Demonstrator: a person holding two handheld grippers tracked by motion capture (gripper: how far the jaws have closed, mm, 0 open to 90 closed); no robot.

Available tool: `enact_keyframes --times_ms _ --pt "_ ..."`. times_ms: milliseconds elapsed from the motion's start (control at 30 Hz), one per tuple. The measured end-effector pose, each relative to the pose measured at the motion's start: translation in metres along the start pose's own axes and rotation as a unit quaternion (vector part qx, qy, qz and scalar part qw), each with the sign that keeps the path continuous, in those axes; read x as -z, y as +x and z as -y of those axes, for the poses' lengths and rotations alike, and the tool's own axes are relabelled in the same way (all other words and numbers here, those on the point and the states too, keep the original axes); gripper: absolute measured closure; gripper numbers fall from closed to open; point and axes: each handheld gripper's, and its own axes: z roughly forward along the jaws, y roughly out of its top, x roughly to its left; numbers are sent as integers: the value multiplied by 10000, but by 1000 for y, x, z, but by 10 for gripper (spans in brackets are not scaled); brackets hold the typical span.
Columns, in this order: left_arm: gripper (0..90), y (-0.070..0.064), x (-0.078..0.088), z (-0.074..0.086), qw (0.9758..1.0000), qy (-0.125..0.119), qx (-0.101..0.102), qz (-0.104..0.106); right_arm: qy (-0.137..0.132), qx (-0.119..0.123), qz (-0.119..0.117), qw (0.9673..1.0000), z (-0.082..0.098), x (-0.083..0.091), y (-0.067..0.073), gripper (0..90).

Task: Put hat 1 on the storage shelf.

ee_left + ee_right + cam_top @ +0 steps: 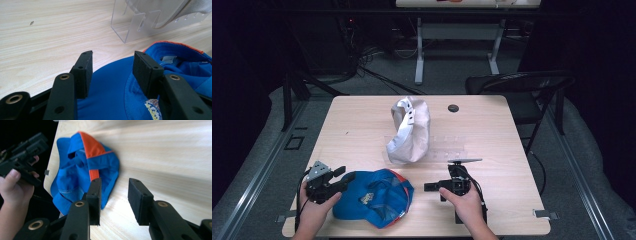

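Blue cap point(374, 198) lies upturned at the tabletop's point(362, 125) seven o'clock, unlifted. Left tool point(343, 176) straddles its brim, released; right tool point(428, 187) hovers released beside. White cap point(409, 129) already rests on clear stand point(452, 150) at twelve.

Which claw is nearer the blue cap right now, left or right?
Left. The left claw has its open jaws straddling the brim of the blue cap. The right claw stands open just beside the cap's edge, over bare table.

Blue cap point(112, 95) inner label point(168, 59): print unreadable; no legible text.
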Motion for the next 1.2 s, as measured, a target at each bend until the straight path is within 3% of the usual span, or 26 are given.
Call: enact_keyframes --times_ms 233,267,300,333,367,400,533,567,600,933,1200 --pt "510 0 0 0 10000 14 21 -11 294 180 -167 9993 7 -24 12 623" --pt "510 0 0 0 10000 12 22 -10 -55 136 -254 9996 10 -32 14 622" --pt "510 0 0 0 10000 11 23 -11 -168 94 -239 9995 12 -37 16 619" --pt "510 1 0 0 10000 15 23 -10 -68 68 -304 9995 12 -39 18 617" --pt "510 1 0 0 10000 19 21 -14 423 251 -200 9986 8 -35 18 617" --pt "510 1 0 1 10000 7 25 -9 476 268 -199 9983 8 -37 18 617" --pt "509 2 1 0 10000 21 30 -8 524 237 -283 9979 10 -48 22 618" --pt "509 2 1 0 10000 56 23 -12 623 296 -91 9976 10 -49 23 619" --pt "509 2 1 0 10000 54 23 -14 598 250 -232 9976 11 -53 24 621" --pt "509 2 1 1 10000 -4 37 -28 681 180 -229 9973 11 -67 22 629" --pt "509 3 1 1 10000 -16 39 -28 697 45 -596 9958 12 -67 22 631"
